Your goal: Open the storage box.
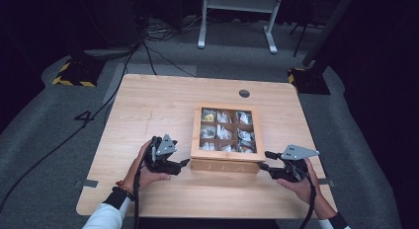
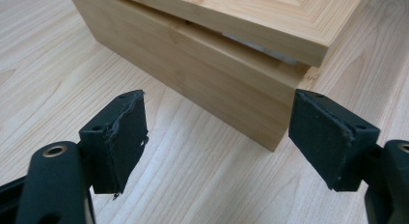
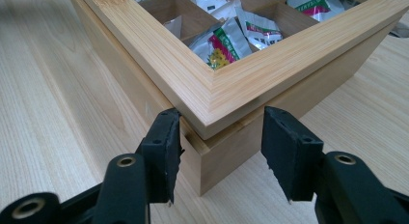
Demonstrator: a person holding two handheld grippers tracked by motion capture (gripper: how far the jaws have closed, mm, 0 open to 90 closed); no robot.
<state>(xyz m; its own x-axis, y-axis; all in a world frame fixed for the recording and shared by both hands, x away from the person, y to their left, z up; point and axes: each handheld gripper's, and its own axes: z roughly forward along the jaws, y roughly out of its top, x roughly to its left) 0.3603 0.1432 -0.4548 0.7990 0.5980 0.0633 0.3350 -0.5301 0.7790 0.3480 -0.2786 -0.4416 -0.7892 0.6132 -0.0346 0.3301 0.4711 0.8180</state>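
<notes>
Both sets of tongs sit right at the near edge of the worktop [image 1: 148, 105], one on each side of the wooden tea box [image 1: 226, 160]. Left tongs [image 1: 182, 163] are off the box's left front corner, spread wide with nothing between the pads; in the left gripper view the box corner sits just past them, not touching either pad. Right tongs [image 1: 264, 160] are up at the right front corner, and in the right gripper view the two black pads straddle that corner right where the lid [image 3: 212, 91] meets the base. One pad looks like it's just about at the lid's edge, the other stands a bit clear, so they're partly spread and not clamping anything that I can see. Box itself sits a little right of centre on the worktop, near the front, with a windowed lid framed in light wood. The lid looks slightly lifted, there's a thin gap along the seam. Through the window you can see the compartments with tea sachets [image 3: 222, 43] in them, silver ones with red and green print.
</notes>
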